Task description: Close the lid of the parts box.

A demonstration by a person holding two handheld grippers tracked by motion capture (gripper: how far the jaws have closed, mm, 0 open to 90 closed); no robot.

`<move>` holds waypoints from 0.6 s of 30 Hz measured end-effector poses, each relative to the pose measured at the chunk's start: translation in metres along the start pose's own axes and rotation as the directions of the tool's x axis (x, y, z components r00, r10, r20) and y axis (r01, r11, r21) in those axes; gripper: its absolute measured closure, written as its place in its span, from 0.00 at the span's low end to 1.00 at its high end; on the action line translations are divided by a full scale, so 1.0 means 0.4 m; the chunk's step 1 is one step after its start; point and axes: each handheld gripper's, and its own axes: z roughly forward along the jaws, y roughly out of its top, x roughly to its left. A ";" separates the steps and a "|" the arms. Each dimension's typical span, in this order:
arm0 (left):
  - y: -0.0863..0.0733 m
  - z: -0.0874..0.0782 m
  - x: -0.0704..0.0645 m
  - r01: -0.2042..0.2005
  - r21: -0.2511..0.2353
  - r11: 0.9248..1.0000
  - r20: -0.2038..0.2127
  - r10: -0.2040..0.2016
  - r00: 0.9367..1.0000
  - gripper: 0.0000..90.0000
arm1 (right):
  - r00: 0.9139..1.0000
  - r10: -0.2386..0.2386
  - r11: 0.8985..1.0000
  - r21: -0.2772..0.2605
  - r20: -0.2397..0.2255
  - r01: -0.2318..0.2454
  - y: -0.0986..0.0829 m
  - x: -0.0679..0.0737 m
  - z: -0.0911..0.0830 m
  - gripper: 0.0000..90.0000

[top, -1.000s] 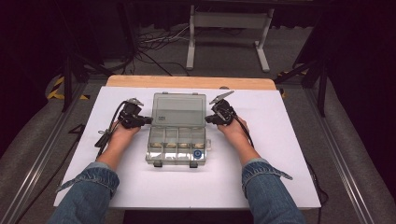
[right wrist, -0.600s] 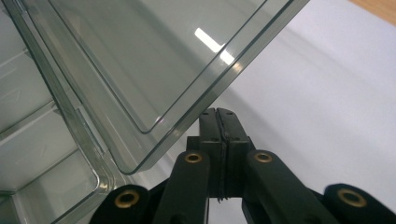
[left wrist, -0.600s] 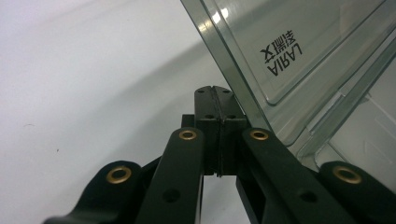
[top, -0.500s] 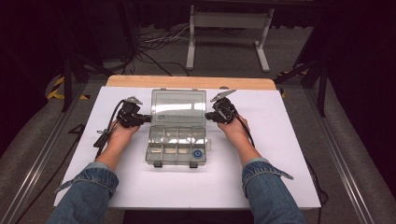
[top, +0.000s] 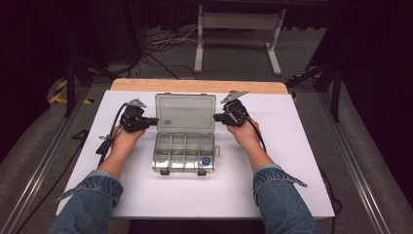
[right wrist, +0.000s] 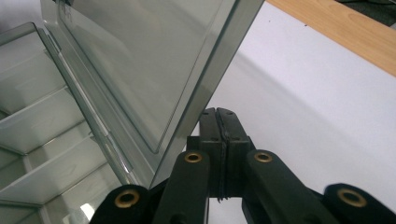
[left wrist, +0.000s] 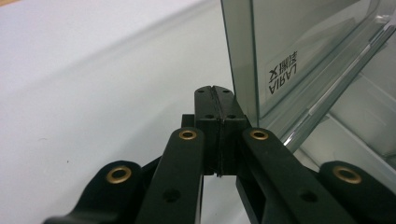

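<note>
While both claws press at the lid's side edges, the counts run as follows.

Left claw (top: 155, 121): one; its two jaws are pressed together with nothing between them, as the left gripper view (left wrist: 216, 93) shows, and the tip sits just beside the left edge of the raised lid; whether it touches I cannot tell.

Right claw (top: 216, 117): one; its two jaws are likewise closed on each other and clamp nothing, seen in the right gripper view (right wrist: 216, 114), and the tip lies against or just under the lid's right edge.

Hands: two, one (top: 127, 138) behind the left claw, one (top: 245, 133) behind the right, each with a denim sleeve coming in from the bottom of the high view.

Cables: two, one trailing from each claw along the forearm.

Lid (top: 185, 113): one, clear plastic, swung up and leaning back, hinged to the far side of the box; one small label with printed letters (left wrist: 283, 73) near its left corner.

Box (top: 183, 152): one, clear, standing open at the middle of the table between the two claws; its tray is split by dividers into rows of small compartments, the exact number too blurred to count.

Latches: two dark ones on the box's near wall.

Blue round thing (top: 206, 160): one, in the near right compartment.

Table (top: 292, 161): one white top with a strip of bare wood along its far edge.
</note>
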 end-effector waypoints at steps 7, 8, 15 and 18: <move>0.003 -0.013 -0.004 0.001 -0.024 1.000 0.004 -0.001 1.000 0.99 | 1.000 -0.003 1.000 -0.018 -0.001 0.003 0.005 0.004 -0.013 1.00; 0.003 -0.016 -0.005 0.002 -0.028 1.000 0.010 -0.002 1.000 0.99 | 1.000 -0.004 1.000 -0.021 -0.001 0.004 0.006 0.005 -0.015 1.00; 0.005 -0.025 -0.008 -0.002 -0.044 0.999 0.015 0.003 1.000 0.99 | 1.000 -0.010 0.999 -0.052 -0.010 0.009 0.012 0.009 -0.034 1.00; 0.004 -0.030 -0.008 0.000 -0.058 0.998 0.025 0.001 1.000 0.99 | 1.000 -0.012 0.998 -0.057 -0.014 0.011 0.012 0.012 -0.041 1.00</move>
